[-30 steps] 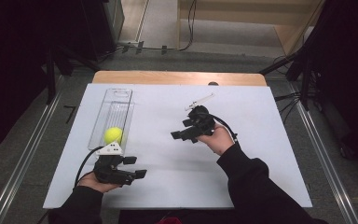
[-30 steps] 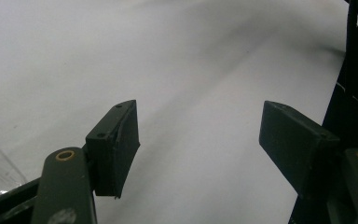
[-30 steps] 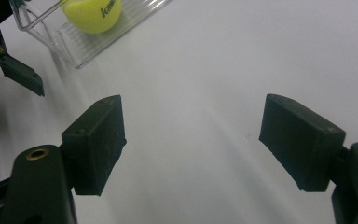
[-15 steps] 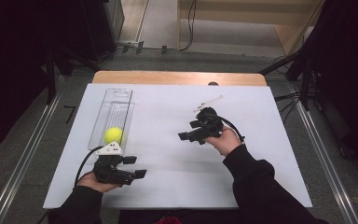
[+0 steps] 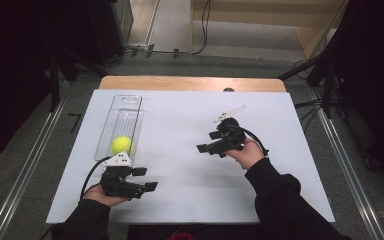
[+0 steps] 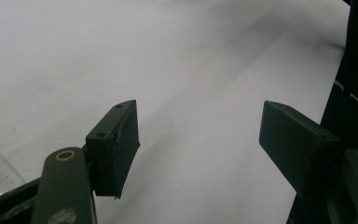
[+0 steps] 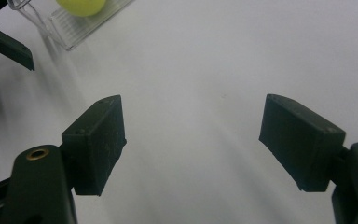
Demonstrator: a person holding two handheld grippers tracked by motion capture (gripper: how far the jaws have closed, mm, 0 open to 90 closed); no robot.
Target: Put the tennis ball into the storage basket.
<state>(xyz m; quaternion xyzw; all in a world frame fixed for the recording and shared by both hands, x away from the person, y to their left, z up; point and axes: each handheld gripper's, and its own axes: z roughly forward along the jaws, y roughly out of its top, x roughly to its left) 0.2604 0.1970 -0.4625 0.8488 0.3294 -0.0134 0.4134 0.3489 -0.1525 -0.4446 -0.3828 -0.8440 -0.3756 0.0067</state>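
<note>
A yellow-green ball (image 5: 121,145) lies in the near end of a long clear plastic tray (image 5: 125,107) on the left of the white table; the ball (image 7: 81,5) and the tray's corner (image 7: 70,32) also appear at the top left of the right gripper view. My left gripper (image 5: 145,179) rests at the table's front left, just below the tray, open with nothing between its jaws (image 6: 198,140). My right gripper (image 5: 207,141) hovers near the table's middle, pointing left, open and empty (image 7: 193,140).
The white table top (image 5: 180,190) stretches between both hands. A small white strip (image 5: 230,111) lies behind the right gripper. A wooden edge (image 5: 190,84) borders the far side. Metal rails run along the floor on both sides.
The right hand and its gripper have drifted right and slightly toward the person. The left gripper, the ball and the tray have stayed in place.
</note>
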